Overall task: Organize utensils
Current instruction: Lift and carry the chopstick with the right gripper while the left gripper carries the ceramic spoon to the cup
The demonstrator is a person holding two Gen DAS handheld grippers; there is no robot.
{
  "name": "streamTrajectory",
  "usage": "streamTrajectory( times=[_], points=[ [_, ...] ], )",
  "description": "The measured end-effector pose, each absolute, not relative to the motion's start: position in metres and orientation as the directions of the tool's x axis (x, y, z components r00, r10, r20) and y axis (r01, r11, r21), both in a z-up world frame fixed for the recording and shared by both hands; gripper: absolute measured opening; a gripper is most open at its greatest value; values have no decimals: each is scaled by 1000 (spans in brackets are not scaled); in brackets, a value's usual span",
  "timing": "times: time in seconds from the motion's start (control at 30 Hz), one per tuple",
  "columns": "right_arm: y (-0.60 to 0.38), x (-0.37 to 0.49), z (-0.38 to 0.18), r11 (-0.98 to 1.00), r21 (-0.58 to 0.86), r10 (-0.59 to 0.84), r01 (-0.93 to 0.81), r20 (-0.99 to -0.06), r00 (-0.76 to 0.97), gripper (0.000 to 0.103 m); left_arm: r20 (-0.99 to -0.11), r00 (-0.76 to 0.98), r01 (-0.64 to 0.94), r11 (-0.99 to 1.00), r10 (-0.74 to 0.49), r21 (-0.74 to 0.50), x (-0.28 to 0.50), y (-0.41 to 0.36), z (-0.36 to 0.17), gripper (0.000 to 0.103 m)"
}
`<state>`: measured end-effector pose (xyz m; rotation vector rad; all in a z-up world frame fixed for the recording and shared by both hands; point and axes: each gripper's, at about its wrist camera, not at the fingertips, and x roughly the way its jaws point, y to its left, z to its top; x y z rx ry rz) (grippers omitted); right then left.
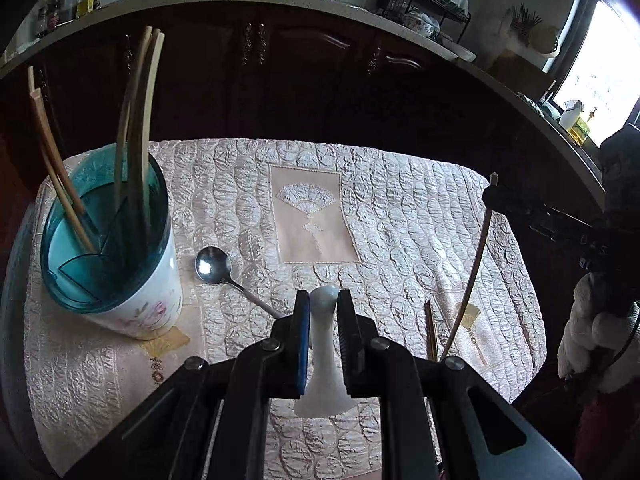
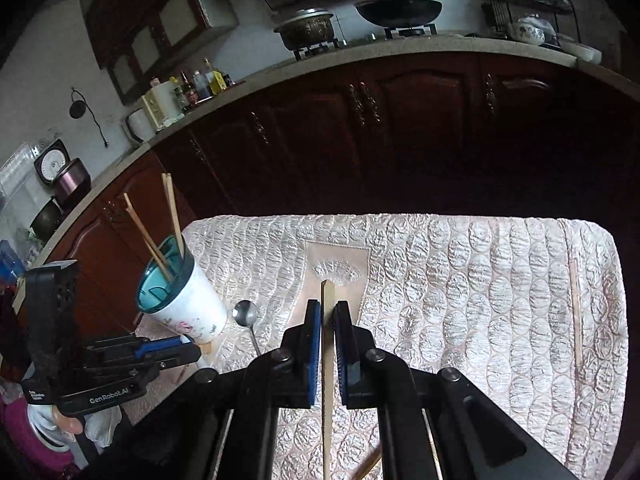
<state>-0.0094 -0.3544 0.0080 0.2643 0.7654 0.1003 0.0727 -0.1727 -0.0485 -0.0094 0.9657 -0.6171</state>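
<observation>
Above the quilted bench, each hand-held gripper pinches one utensil, the left hand-held gripper a white ceramic spoon and the right hand-held gripper a chopstick, either of which may slip or snag on the crowded holder cup.

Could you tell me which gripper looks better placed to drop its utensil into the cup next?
Left, probably. The left gripper, holding the white ceramic spoon, sits nearer the cup. The right gripper, holding a chopstick, is farther across the quilted cloth.

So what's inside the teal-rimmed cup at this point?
The cup holds several wooden chopsticks standing upright and leaning against the rim, in two loose groups. A divider insert shows inside. Their lower ends and the cup's bottom are hidden by its wall.
</observation>
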Motion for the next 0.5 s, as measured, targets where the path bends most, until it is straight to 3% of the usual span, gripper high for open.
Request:
streamTrajectory(
  times=[0.5],
  points=[
    [-320,-3,48,971,228,198,-67,-622,757,7,-732,478,458,849,-486,-264,65,-150,-29,13]
  ],
)
